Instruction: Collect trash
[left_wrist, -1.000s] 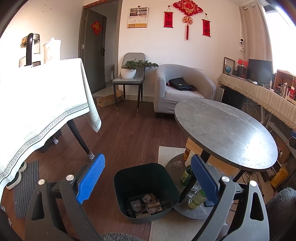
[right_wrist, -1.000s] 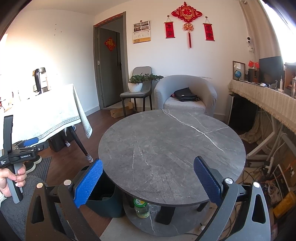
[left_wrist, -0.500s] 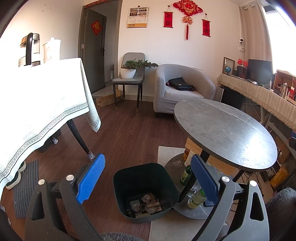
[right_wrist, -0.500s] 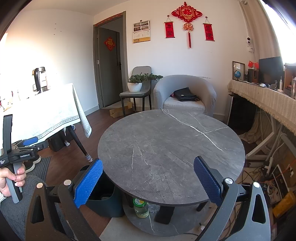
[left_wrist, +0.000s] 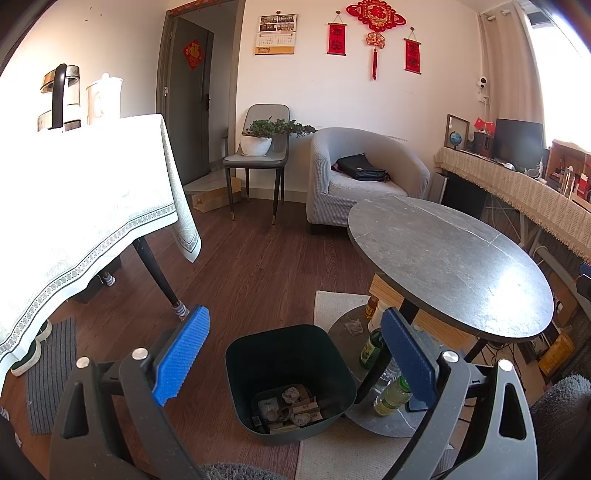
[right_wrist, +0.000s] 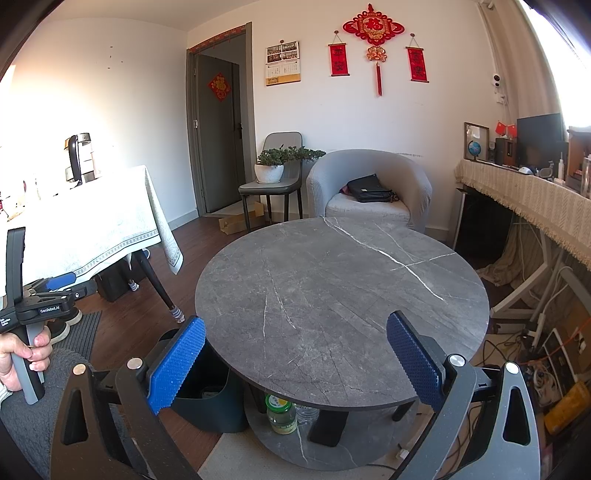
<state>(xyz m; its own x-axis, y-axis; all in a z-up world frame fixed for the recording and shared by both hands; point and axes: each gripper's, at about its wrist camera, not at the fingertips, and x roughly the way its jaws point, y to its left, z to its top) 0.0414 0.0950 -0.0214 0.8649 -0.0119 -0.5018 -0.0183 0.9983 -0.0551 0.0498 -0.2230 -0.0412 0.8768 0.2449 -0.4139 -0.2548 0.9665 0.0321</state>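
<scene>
The left gripper (left_wrist: 291, 354) is seen with its blue pads spread wide and nothing held between them; it hangs above the dark bin (left_wrist: 290, 380). The right gripper (right_wrist: 295, 363) is likewise spread wide and empty, poised over the near edge of the round grey table (right_wrist: 343, 288).

The bin stands upright on the wooden floor, at the edge of a pale rug (left_wrist: 332, 448) and just beside the table's lower shelf (left_wrist: 384, 419). Its mouth opens straight upward, so its long axis is taken to be vertical. Crumpled paper and flat card pieces (left_wrist: 291, 406) are found lying across the bin's bottom; the bin is well short of full.

The tabletop is observed to carry nothing in either view. The collection is therefore judged to be largely done as far as the table's surface is concerned.

A small crumpled scrap (left_wrist: 354, 326) is noted on the lower shelf, near several upright bottles (left_wrist: 369, 350). Whether the scrap or the bottles count as trash cannot be settled from these views. If they do, they are judged to be what is left; the scrap lies close to the bin's far rim.

A person's hand (right_wrist: 22, 360) is seen gripping the left tool's handle.
</scene>
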